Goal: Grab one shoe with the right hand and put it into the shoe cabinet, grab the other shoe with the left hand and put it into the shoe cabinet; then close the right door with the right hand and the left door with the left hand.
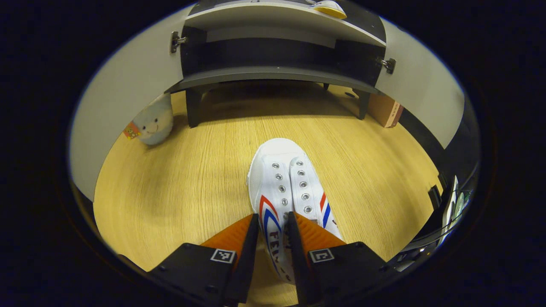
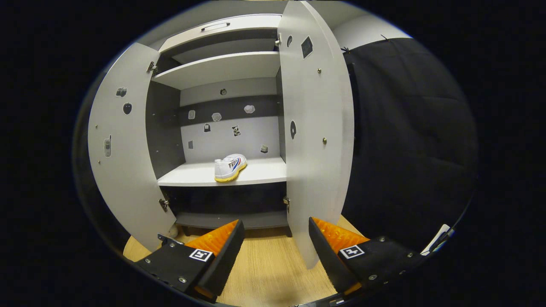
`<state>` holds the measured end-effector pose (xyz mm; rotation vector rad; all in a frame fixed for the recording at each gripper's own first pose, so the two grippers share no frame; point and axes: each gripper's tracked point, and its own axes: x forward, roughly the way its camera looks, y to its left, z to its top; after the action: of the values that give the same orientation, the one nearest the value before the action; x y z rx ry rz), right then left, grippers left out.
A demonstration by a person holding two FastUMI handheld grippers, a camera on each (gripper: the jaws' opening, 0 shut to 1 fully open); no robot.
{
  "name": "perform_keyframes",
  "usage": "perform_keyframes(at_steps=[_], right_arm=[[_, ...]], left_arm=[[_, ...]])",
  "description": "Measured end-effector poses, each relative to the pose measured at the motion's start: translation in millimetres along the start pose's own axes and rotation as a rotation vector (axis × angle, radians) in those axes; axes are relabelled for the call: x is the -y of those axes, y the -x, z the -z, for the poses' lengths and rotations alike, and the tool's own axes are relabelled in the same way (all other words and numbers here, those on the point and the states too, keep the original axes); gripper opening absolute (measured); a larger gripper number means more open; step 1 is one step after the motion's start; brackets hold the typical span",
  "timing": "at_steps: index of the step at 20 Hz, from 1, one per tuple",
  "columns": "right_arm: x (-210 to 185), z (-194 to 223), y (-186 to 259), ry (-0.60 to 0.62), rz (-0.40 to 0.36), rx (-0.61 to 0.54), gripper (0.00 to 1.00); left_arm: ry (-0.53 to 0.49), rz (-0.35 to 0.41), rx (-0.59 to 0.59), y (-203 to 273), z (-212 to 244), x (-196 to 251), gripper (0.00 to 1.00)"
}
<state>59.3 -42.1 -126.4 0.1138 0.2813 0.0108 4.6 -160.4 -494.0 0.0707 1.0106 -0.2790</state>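
A white shoe (image 1: 281,179) with red and blue stripes lies on the wooden floor, toe toward the shoe cabinet (image 1: 273,74). My left gripper (image 1: 272,221) is shut on the shoe's left side near the heel, with the side wall pinched between the fingers. In the right gripper view the matching shoe (image 2: 230,167) rests on the cabinet's middle shelf (image 2: 260,172); its toe (image 1: 328,8) also peeks over the shelf edge in the left gripper view. My right gripper (image 2: 275,230) hangs open and empty in front of the cabinet. Both doors, left (image 2: 123,149) and right (image 2: 315,128), stand open.
A pale plush toy (image 1: 153,121) sits on the floor by the cabinet's left leg. A cardboard box (image 1: 386,111) stands at its right leg. The open right door juts out close to my right gripper. Black cloth hangs to the right.
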Motion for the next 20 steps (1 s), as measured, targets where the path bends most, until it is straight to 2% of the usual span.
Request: perform_keyframes(at_steps=[1,2,3,4,5,10,14,17,20], right_arm=[[0.5,0.1,1.1,-0.002,0.0,0.0,0.93],[-0.5,-0.7,2.3,-0.004,-0.001,0.002,0.93],[-0.5,-0.4,2.3,-0.003,-0.001,0.003,0.93],[-0.1,-1.1,2.0,-0.002,0.001,0.003,0.93],[-0.6,-1.2,2.5,-0.002,-0.001,0.004,0.93],[-1.7,-4.0,4.2,0.001,-0.009,0.011,0.93],[-4.6,-5.1,4.2,0.013,-0.029,0.017,0.93],[-9.3,-7.7,1.2,0.029,-0.059,0.023,0.93],[-17.1,-12.9,-2.8,0.033,-0.107,0.03,0.93]], left_arm=[[-0.003,0.003,-0.005,1.7,0.1,0.1,0.38],[0.003,-0.014,-0.01,5.6,-1.0,-4.8,0.36],[0.018,-0.016,-0.021,0.8,1.1,-5.6,0.2],[0.033,-0.029,-0.03,0.6,-0.3,-7.7,0.2],[0.042,-0.031,-0.038,1.8,-2.5,-7.3,0.09],[0.076,-0.004,-0.063,10.9,-12.0,-8.0,0.07],[0.089,0.011,-0.04,25.5,-29.3,-12.6,0.07],[0.143,0.031,-0.014,43.9,-48.8,-21.3,0.07],[0.138,0.025,0.03,67.4,-78.0,-33.9,0.07]])
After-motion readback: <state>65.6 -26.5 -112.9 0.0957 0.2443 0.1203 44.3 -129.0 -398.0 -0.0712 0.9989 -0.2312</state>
